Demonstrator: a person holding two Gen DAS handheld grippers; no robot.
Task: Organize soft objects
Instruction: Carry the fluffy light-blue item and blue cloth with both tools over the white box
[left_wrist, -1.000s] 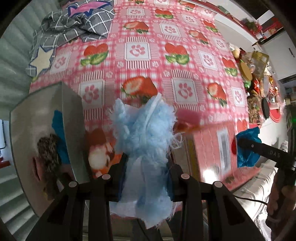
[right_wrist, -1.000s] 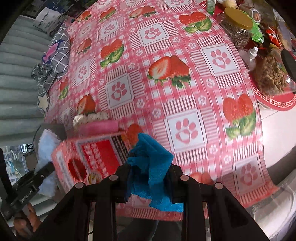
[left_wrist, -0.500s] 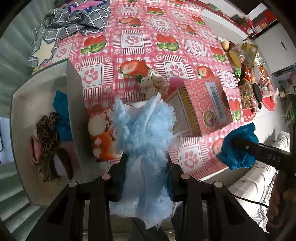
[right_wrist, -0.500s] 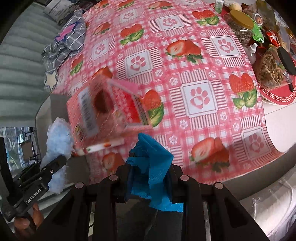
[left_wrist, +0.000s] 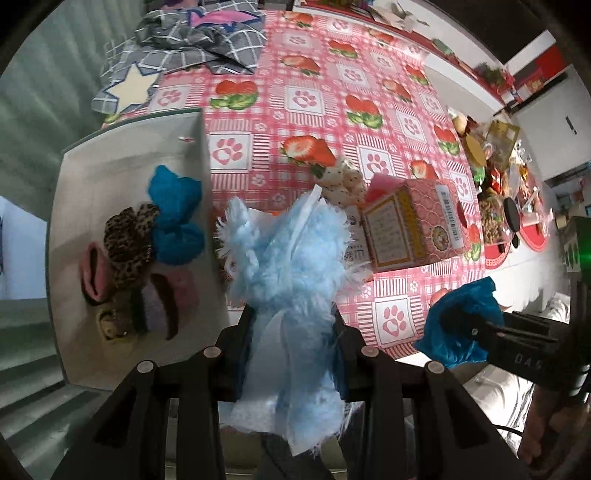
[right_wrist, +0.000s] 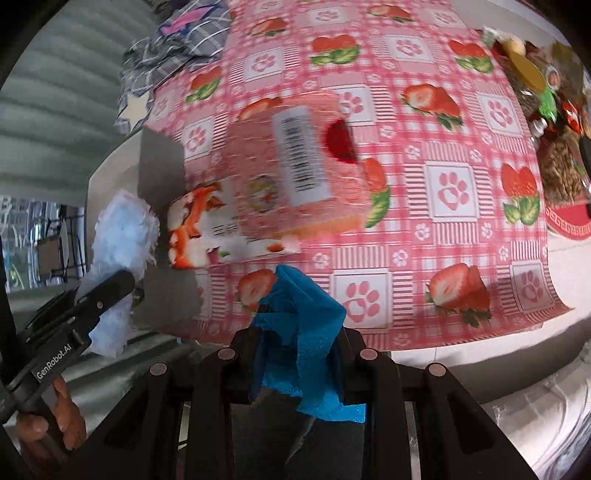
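Note:
My left gripper (left_wrist: 291, 328) is shut on a fluffy light-blue cloth (left_wrist: 288, 266), held above the table's near edge, just right of a grey open box (left_wrist: 74, 177). The box holds several soft items: a teal one (left_wrist: 175, 218), a leopard-print one (left_wrist: 129, 240) and pink ones (left_wrist: 94, 273). My right gripper (right_wrist: 297, 343) is shut on a teal-blue cloth (right_wrist: 299, 317), off the table's near edge. It also shows in the left wrist view (left_wrist: 461, 328). The left gripper with its cloth (right_wrist: 118, 251) shows in the right wrist view.
A pink carton with a barcode (left_wrist: 417, 225) lies on the strawberry-print tablecloth (left_wrist: 325, 110), with a polka-dot soft item (left_wrist: 343, 181) behind it. A grey checked fabric (left_wrist: 192, 40) lies at the far left. Jars and food packets (left_wrist: 495, 177) crowd the right edge.
Both grippers have pulled back and up from the table with their cloths still held. The grey box's inside has come into fuller view on the left.

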